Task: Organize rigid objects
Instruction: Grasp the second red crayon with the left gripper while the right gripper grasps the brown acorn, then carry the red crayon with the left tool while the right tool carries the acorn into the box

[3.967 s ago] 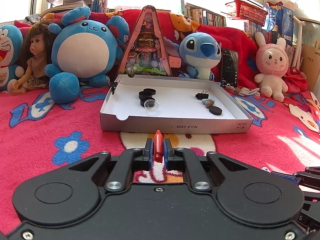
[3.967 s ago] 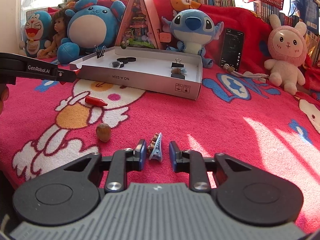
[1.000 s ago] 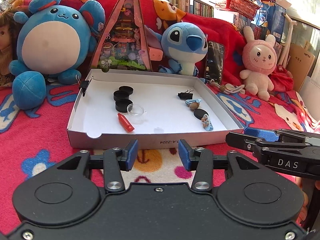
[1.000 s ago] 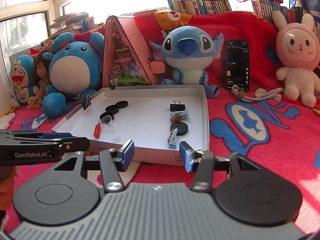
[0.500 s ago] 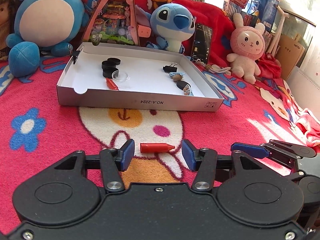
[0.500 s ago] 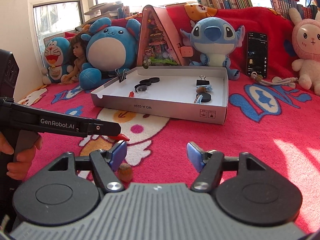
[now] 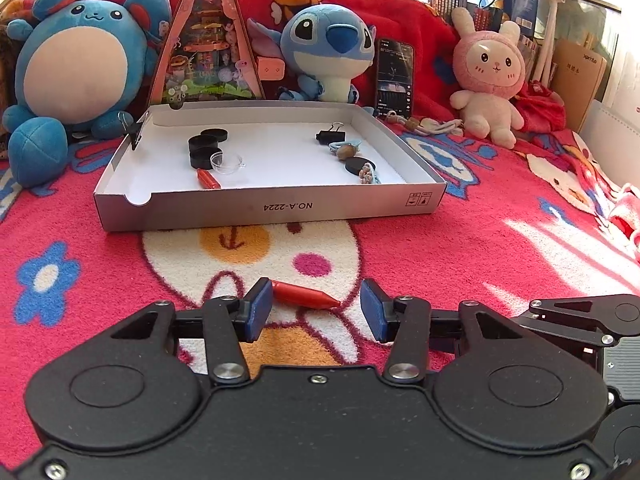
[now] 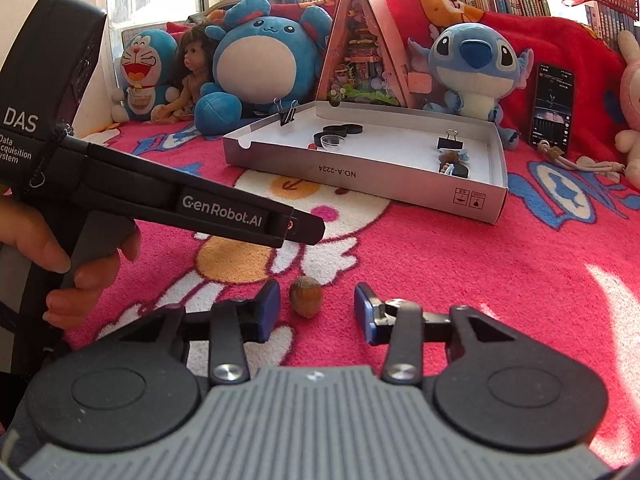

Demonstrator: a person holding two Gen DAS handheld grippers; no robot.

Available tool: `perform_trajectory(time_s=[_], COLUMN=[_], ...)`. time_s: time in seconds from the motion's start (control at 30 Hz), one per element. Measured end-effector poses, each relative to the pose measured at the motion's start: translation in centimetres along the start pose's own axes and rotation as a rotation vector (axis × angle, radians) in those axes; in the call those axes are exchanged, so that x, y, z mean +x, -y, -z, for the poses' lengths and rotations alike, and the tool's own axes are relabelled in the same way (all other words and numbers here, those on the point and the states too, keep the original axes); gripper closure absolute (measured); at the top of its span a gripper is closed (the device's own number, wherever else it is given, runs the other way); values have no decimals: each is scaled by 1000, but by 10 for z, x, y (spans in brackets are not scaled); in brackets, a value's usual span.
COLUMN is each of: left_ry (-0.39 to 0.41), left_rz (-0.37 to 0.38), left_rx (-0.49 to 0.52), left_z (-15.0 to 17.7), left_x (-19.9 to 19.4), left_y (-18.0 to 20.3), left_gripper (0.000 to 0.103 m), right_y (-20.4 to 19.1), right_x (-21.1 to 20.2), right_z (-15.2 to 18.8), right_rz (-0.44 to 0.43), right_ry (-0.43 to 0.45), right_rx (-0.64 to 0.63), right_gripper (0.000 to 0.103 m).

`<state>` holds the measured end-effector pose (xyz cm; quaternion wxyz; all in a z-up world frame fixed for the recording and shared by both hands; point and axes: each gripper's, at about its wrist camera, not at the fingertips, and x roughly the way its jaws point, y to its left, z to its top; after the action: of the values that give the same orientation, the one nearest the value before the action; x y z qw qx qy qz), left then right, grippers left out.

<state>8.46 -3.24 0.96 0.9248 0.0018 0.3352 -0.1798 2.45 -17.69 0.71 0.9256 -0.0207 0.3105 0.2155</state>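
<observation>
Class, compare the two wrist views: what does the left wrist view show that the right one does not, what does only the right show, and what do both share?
Only the left wrist view shows the red crayon lying on the blanket between the open fingers of the left tool, and the pink bunny's face.

Only the right wrist view shows the acorn on the blanket between the open fingers of the right tool, plus Doraemon and the doll.

Both show the white box holding small items, and Stitch.

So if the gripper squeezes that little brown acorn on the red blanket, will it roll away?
Possibly. The small brown acorn looks rounded and smooth, so it may slip sideways if the open right gripper closes off-centre. The fuzzy red blanket should slow any rolling. It looks hard-shelled, so it probably won't squash.
</observation>
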Motion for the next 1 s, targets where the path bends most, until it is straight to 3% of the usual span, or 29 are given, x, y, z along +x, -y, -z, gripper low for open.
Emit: perform_trajectory(time_s=[0.1, 0.4, 0.53, 0.6, 1.0], left_ry=[-5, 6, 14, 15, 73], left_rz=[-18, -41, -25, -21, -55], left_rx=[26, 126, 171, 170, 139], left_z=[1, 7, 10, 11, -13], left_x=[4, 10, 10, 11, 2], left_y=[1, 5, 7, 7, 0], left_gripper=[55, 52, 55, 63, 63], right_y=[-1, 7, 15, 18, 36], right_x=[0, -4, -5, -6, 1], right_z=[0, -1, -4, -5, -28], right_rz=[11, 56, 86, 99, 166], right_ry=[0, 15, 23, 27, 65], right_rx=[0, 28, 55, 64, 124], right_gripper=[81, 81, 81, 81, 81])
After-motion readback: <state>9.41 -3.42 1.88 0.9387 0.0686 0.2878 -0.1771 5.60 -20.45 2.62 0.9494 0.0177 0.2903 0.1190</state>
